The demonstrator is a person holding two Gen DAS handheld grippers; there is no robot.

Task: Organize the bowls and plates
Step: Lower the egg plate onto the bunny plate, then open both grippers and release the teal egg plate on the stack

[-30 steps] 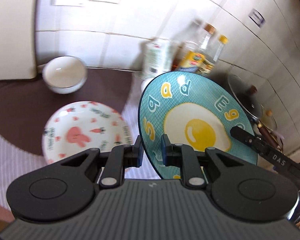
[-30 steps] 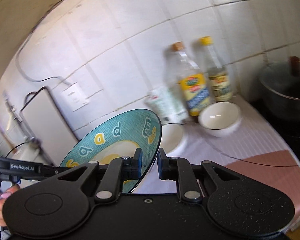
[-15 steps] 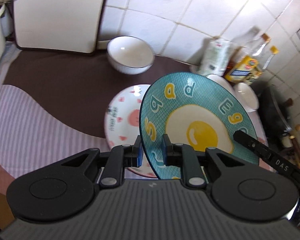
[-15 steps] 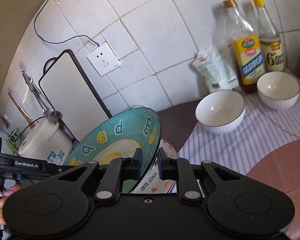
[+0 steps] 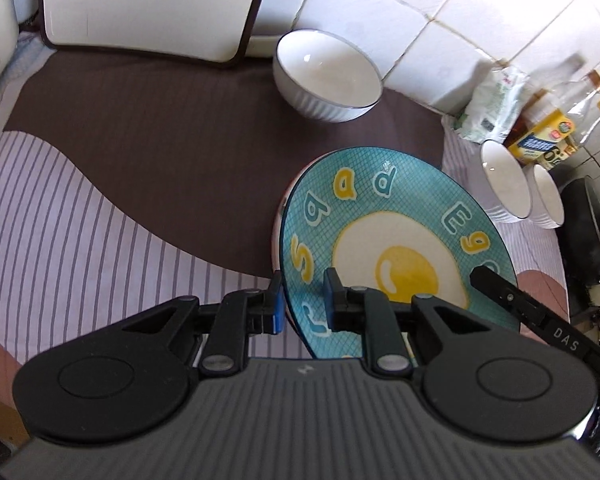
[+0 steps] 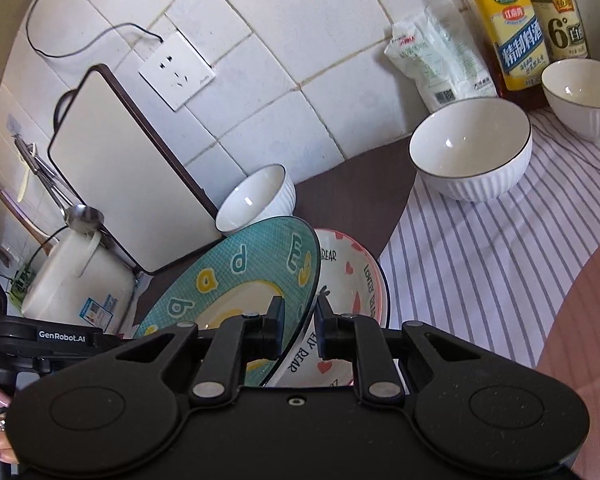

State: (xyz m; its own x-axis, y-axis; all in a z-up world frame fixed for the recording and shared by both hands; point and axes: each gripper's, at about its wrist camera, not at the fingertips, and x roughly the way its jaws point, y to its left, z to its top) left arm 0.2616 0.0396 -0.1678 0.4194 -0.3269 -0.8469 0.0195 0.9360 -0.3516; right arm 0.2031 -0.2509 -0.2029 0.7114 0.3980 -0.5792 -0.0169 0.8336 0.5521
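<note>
teal egg plate [image 5: 384, 240] is held tilted between both tools, one on each side of its rim. the left tool [image 5: 302, 306] is clenched on the near rim at about 7 o'clock of the plate, with the blue pads pressing on both faces. the right tool [image 6: 296, 328] is clenched on the opposite rim; in the left wrist view its black finger crosses the plate edge at about 4 o'clock.

compared with one second ago, the plate has come down and across toward the pink bear plate [image 6: 352, 280]. before, the pink plate lay well to the side at 9 o'clock of the teal one and was fully visible; now it is almost all hidden under the teal plate in the left view, with only a thin edge showing at 9 o'clock. the grips did not change. i judge that the stacking step is near its end: the teal plate hangs just above the pink one, tilted, and i cannot tell if they touch already.

around them, on the brown and striped mat of the desk [image 5: 100, 216], one white ribbed bowl [image 5: 327, 76] stands at 12 o'clock near the white board [image 5: 148, 4]. two more white bowls [image 5: 504, 186] stand at 2 o'clock, just beside the oil bottles [image 6: 508, 36], and they are not yet gathered.
</note>
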